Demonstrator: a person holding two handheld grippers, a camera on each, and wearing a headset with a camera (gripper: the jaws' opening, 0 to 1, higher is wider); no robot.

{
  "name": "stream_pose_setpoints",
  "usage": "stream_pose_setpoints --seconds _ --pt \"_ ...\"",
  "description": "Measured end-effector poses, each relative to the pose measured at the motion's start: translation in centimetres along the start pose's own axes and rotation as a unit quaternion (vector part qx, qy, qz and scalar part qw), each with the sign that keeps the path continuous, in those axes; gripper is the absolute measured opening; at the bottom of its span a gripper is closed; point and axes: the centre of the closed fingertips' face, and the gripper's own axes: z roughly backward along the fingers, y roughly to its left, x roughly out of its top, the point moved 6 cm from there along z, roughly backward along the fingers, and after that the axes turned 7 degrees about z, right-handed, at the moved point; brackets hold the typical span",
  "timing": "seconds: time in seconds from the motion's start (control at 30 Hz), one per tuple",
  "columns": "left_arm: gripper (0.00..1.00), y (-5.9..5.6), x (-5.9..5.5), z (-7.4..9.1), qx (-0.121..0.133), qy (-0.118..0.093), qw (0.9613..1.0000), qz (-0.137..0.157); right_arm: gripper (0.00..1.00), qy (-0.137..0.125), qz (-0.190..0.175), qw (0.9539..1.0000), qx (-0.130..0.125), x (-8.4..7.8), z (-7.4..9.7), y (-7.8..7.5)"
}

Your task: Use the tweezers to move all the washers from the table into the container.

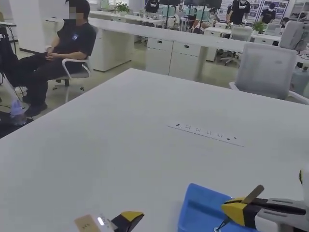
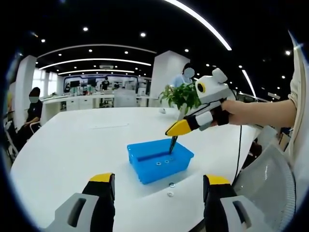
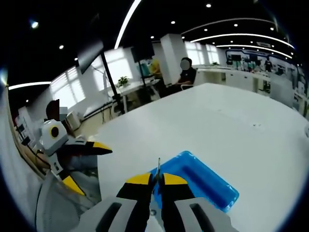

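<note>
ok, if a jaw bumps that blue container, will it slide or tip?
Probably slides: the blue container looks like thin plastic, low and wide, on a smooth white table. Tipping seems unlikely given its shallow walls. Likely light, holding just a few washers.

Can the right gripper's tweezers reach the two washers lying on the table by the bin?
Probably yes: both washers lie on bare table just outside the container, nothing over them; the tweezers, in the right gripper, hang over the container.
</note>
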Motion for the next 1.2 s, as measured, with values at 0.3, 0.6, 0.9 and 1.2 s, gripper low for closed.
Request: stream_pose_setpoints --seconds 0.3,0.6,0.9,1.2 --pt "0.75 -0.1 -0.1 0.0 -0.002 0.004 1.0 -0.001 0.03 0.011 -0.01 0.9996 0.022 -1.8 -0.8 1.2" --pt "0.75 -0.1 -0.2 0.0 -0.003 0.006 1.0 -0.001 0.03 0.022 -0.009 0.9994 0.026 -3.8 -1.6 1.5" --pt "0.74 -0.1 -0.2 -0.1 -0.003 0.008 1.0 -0.002 0.04 0.047 -0.008 0.9985 0.029 -5.4 -2.5 1.4" --pt "0.74 -0.1 -0.2 -0.1 -0.001 0.011 0.9999 -0.003 0.04 0.069 0.024 0.9969 0.028 -6.4 -3.0 1.7"
